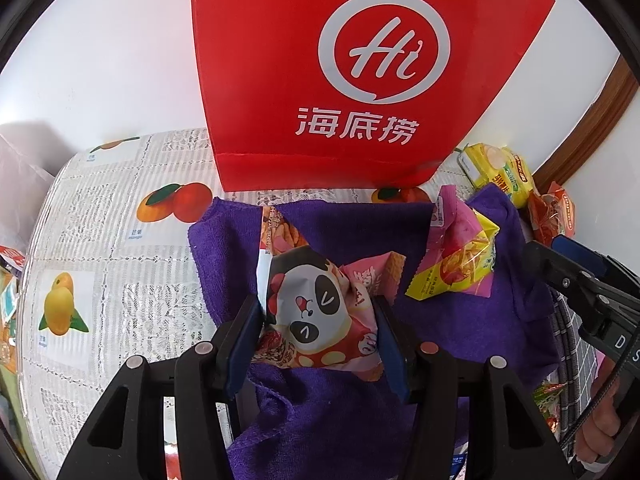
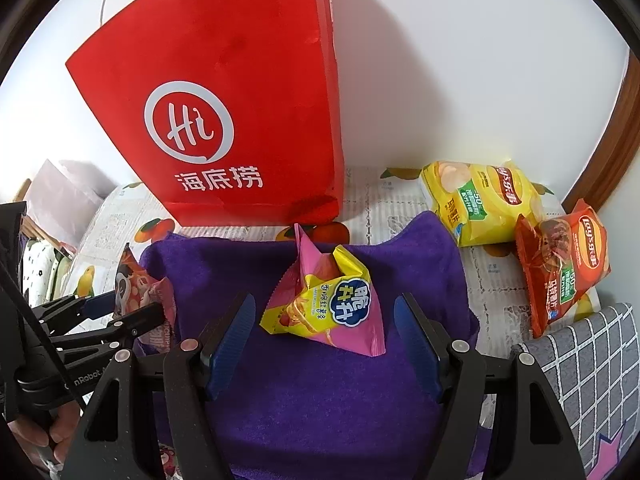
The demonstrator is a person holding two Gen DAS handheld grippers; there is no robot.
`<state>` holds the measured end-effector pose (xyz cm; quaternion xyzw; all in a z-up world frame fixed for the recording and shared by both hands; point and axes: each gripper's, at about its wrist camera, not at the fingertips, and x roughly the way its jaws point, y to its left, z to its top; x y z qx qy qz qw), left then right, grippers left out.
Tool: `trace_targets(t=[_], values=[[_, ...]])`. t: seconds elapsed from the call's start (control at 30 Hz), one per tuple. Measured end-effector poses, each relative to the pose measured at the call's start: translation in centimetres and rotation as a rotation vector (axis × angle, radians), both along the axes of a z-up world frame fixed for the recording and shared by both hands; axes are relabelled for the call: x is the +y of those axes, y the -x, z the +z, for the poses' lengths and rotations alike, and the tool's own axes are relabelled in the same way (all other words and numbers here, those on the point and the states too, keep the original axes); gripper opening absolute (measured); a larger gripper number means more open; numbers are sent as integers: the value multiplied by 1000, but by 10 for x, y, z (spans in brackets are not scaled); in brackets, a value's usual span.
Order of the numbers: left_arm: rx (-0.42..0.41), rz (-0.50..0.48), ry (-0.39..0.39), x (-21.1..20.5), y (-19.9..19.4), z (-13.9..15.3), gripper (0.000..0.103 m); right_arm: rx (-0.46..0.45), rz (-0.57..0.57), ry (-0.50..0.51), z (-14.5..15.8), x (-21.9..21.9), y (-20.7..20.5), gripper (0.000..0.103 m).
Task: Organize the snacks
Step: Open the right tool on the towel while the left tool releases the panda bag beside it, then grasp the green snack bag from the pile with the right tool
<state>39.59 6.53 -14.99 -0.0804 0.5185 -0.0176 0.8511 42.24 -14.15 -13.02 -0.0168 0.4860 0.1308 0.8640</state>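
Gripping a panda-print snack packet (image 1: 316, 316), the left hand-held gripper (image 1: 320, 332) has both blue pads pressed against the packet's sides, which crumple between them. The packet sits over a purple towel (image 1: 460, 320) spread on the bench (image 1: 100, 240), which wears a fruit-print lace cloth. A second small packet with a biscuit picture (image 1: 276, 232) lies on the towel just behind the panda one.

The right hand-held gripper (image 2: 324, 340) hovers with its jaws apart, the blue pads standing either side of a pink-and-yellow snack packet (image 2: 332, 304) without touching it. That packet rests on the towel, its top corner sticking up.

Behind the towel stands a tall red paper bag (image 2: 240, 100) with a white circular logo, upright against the white wall. To the right of the towel, on the bench, lie a yellow crisp bag (image 2: 480, 200) and an orange crisp bag (image 2: 564, 272), touching each other at one edge. A grey checked cushion (image 2: 592, 360) shows at the right wrist view's lower right.
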Motion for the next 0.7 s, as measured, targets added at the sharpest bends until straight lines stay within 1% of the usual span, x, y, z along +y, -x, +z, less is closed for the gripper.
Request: trace_targets(t=[0.17, 0.2, 0.23, 0.33, 0.63, 0.7], values=[[4, -10, 23, 1, 0, 2, 55, 2, -1, -19, 3, 0, 2, 72], [2, -15, 26, 1, 0, 3, 60, 0, -2, -22, 3, 0, 2, 72], [-3, -18, 26, 1, 0, 5, 67, -2, -4, -25, 4, 0, 3, 72], [-43, -17, 7, 0, 4, 14, 73, -22, -11, -41, 9, -2, 7, 72], [-77, 0, 20, 10, 9, 32, 74, -84, -62, -70, 29, -14, 23, 72], [-78, 4, 20, 11, 10, 35, 74, -115, -65, -50, 33, -17, 34, 72]])
